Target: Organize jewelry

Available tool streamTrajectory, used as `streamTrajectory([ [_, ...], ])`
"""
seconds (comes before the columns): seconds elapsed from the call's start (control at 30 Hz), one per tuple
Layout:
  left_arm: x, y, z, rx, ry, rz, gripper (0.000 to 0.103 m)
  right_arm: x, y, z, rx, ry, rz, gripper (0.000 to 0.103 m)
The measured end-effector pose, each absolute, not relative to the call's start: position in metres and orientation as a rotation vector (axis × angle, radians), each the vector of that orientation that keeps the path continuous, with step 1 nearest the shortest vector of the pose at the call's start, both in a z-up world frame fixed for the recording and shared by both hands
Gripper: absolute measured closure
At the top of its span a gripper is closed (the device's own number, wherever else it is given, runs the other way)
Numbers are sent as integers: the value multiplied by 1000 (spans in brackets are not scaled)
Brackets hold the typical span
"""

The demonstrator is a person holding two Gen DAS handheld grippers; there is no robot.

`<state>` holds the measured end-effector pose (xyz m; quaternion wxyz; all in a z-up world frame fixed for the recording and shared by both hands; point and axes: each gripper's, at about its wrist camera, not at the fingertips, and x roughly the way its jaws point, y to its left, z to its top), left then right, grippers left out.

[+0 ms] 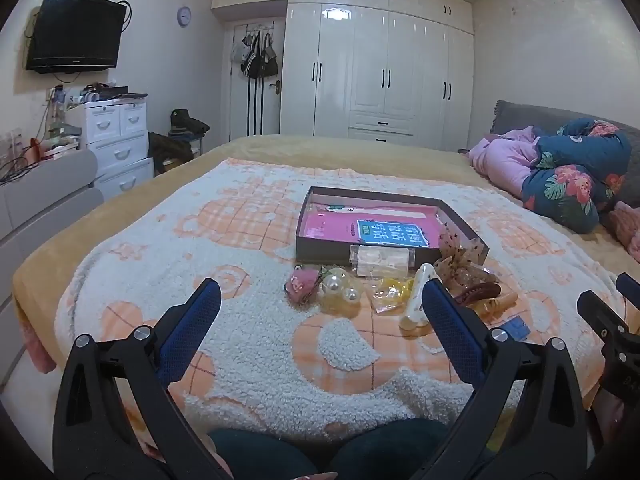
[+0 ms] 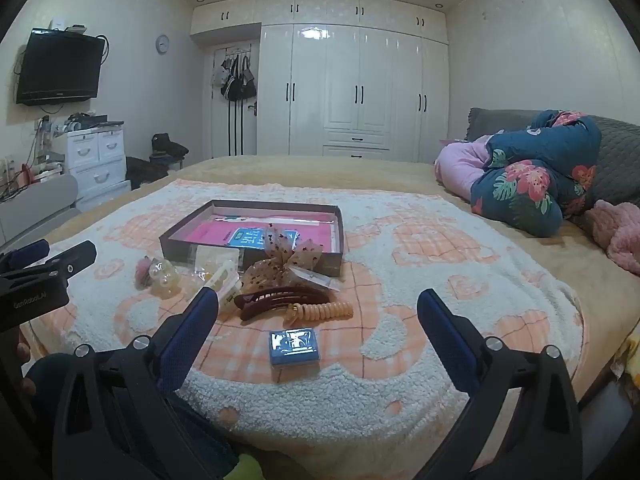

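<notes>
A shallow dark box (image 1: pixel 316 256) (image 2: pixel 176 248) with pink paper inside lies on the bed blanket. In front of it lie a pink pom-pom tie (image 1: pixel 299 283) (image 2: pixel 143 270), a bag with pearl beads (image 1: pixel 340 286) (image 2: pixel 164 274), a cream clip (image 1: pixel 416 300) (image 2: pixel 222 276), a dotted bow (image 1: pixel 454 258) (image 2: pixel 286 264), a dark red hair claw (image 2: pixel 280 298) (image 1: pixel 480 291), an orange coil tie (image 2: pixel 320 310) and a small blue box (image 2: pixel 295 346). My left gripper (image 1: pixel 322 290) is open, short of the items. My right gripper (image 2: pixel 318 300) is open, with the blue box between its fingers.
The fleece blanket (image 1: pixel 240 248) covers the near half of the bed. Folded floral and pink quilts (image 2: pixel 528 176) lie at the far right. A white drawer unit (image 1: pixel 116 140) and a wall TV (image 1: pixel 76 32) are at the left. White wardrobes (image 2: pixel 352 88) stand behind.
</notes>
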<state>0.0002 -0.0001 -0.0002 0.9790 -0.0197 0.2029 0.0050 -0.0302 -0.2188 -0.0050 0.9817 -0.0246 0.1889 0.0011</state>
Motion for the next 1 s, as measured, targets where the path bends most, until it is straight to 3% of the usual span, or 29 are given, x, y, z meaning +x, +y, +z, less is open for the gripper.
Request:
streamTrajectory([
  [1.0,-3,2,11,-51,388,12,11,-36,-213,-1,-57,350,12,6],
])
